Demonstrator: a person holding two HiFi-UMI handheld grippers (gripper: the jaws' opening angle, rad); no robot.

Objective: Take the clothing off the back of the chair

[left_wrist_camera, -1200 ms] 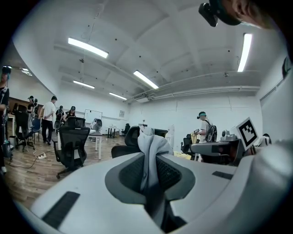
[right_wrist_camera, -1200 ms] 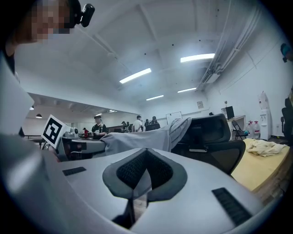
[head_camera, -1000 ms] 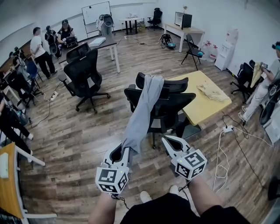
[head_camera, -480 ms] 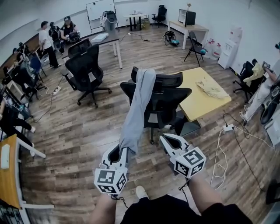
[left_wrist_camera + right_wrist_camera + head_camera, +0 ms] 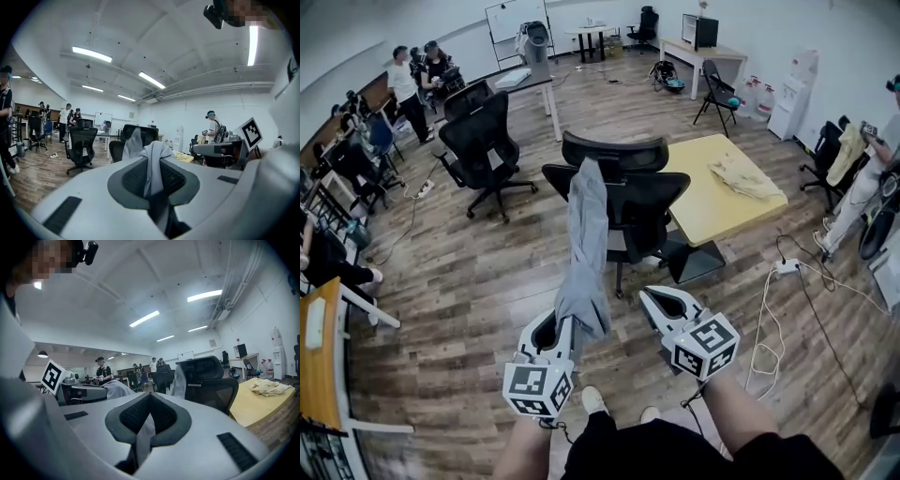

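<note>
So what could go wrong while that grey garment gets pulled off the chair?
The grey garment hangs over the chair back; it could catch there and drag the chair along. Only the left gripper pinches one end, so the cloth might slip out and drop to the floor.

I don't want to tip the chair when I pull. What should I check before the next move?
1. Left gripper clamped on the clothing: ok, the cloth is pinched between its jaws.
2. Clothing free of the chair back: not ok, its top end looks still draped on the back's left corner.
3. Cloth clear of snags: ok, it runs straight from the chair back to the left gripper.
4. Right gripper free to help: ok, jaws shut with nothing in them.
5. Room behind you to step back: cannot tell, out of view.
</note>
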